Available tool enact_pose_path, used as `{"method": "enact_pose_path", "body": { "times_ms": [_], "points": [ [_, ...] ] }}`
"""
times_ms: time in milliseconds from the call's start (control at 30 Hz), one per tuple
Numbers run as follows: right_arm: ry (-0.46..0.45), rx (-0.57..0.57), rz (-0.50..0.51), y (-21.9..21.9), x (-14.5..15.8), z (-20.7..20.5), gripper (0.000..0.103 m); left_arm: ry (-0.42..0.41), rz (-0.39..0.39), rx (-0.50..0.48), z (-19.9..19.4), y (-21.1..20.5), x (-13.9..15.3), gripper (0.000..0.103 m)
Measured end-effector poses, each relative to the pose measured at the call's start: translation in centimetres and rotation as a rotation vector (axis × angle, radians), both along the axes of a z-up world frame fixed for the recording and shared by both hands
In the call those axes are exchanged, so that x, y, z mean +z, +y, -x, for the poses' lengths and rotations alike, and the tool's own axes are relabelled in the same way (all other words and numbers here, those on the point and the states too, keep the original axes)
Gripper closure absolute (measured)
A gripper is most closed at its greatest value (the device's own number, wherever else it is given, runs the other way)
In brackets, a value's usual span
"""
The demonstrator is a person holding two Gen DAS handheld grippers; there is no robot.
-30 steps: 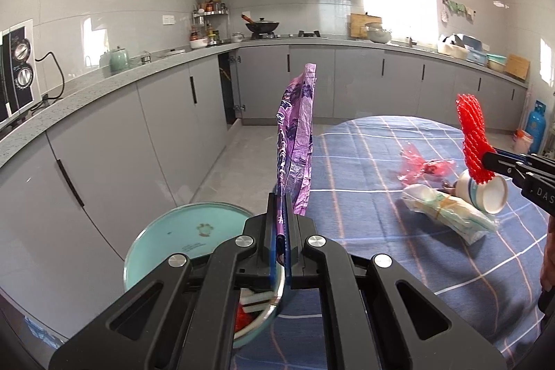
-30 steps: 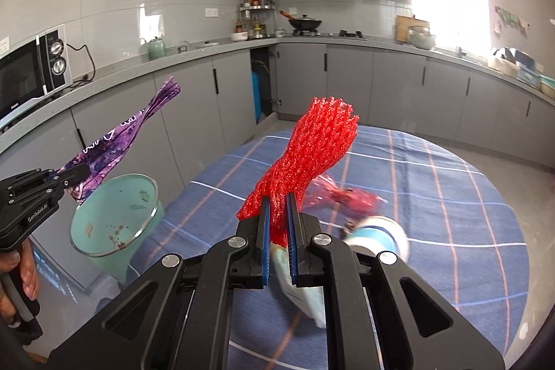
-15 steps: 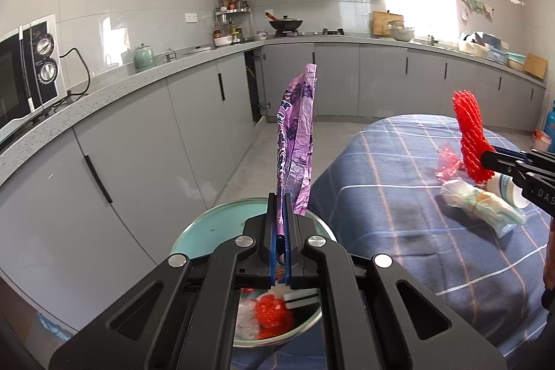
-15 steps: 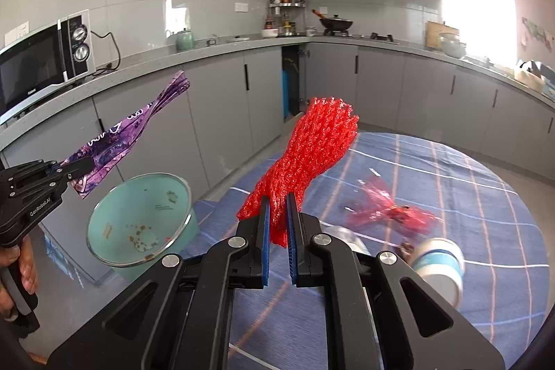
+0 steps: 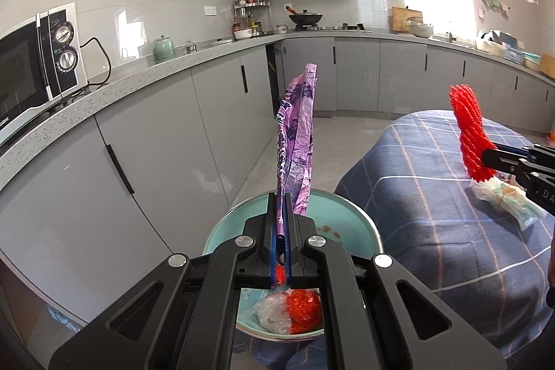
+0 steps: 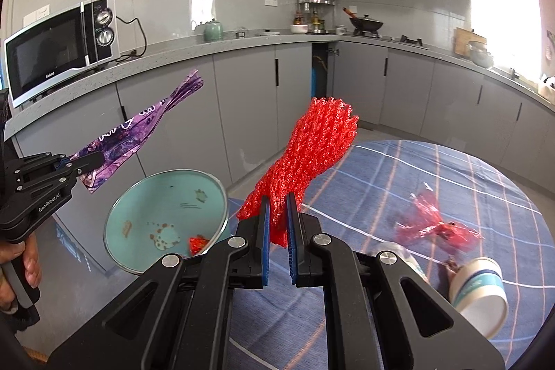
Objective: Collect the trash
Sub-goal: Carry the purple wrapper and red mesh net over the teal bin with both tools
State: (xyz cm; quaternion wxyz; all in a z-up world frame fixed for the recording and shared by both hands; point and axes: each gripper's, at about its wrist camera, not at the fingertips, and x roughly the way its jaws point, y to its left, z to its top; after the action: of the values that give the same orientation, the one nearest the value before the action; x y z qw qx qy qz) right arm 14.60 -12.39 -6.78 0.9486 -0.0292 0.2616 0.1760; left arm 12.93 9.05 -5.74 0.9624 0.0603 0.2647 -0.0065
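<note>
1. The left gripper point(image 5: 281, 221), jaws pinched on the purple wrapper point(image 5: 297, 141), had swung over the teal bin point(image 5: 360, 224) (a second earlier the bin sat off to its left).
2. The right gripper point(image 6: 277, 224), jaws narrow around the red foam net point(image 6: 308, 155), had drawn closer to that bin's rim.
3. Both pieces seemed ready to drop; a paper cup point(image 6: 480, 286), red cellophane point(image 6: 435, 224) and a clear bag point(image 5: 506, 201) remained on the checked surface point(image 5: 433, 196).
</note>
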Motion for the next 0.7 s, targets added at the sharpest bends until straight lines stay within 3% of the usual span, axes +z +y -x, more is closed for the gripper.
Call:
{"method": "enact_pose_path", "body": {
  "times_ms": [700],
  "points": [
    [0.028, 0.114, 0.034, 5.1, -0.9, -1.4, 0.094, 0.027, 0.0, 0.061, 0.0, 3.3, -0.9, 0.1]
  ]
}}
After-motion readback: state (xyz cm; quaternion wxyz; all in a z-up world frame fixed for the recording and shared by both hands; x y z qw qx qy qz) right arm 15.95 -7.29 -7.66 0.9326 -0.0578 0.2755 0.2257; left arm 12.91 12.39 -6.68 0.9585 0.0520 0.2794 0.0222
